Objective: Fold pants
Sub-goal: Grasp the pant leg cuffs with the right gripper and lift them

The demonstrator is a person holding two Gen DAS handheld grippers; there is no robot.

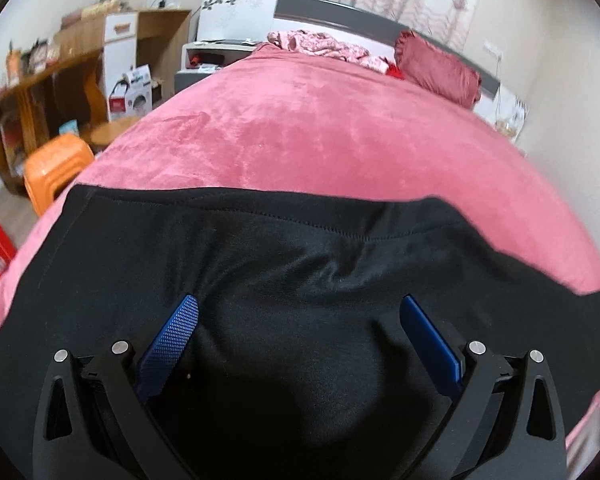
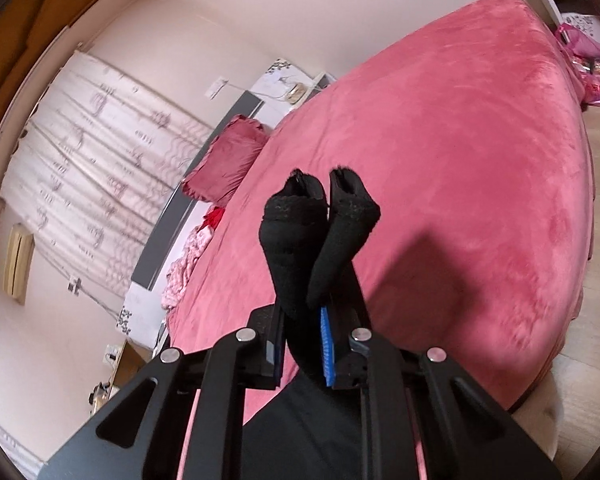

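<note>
right gripper [image 2: 320, 200] is clamped on the black pants [image 1: 260, 280] cuffs, lifted off the pink bed [image 1: 300, 128]; left gripper [image 1: 298, 312] hovers wide open, empty; thin pinch, fabric could slip out mid-fold

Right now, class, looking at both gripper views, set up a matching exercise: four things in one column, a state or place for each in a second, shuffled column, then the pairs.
Things
1. left gripper
2. right gripper
3. black pants
4. orange stool

States or places
A. on the floor beside the bed
B. spread on the pink bed cover
C. shut on black cloth
D. open above the cloth

Pairs: 1-D, 2-C, 3-B, 4-A
</note>
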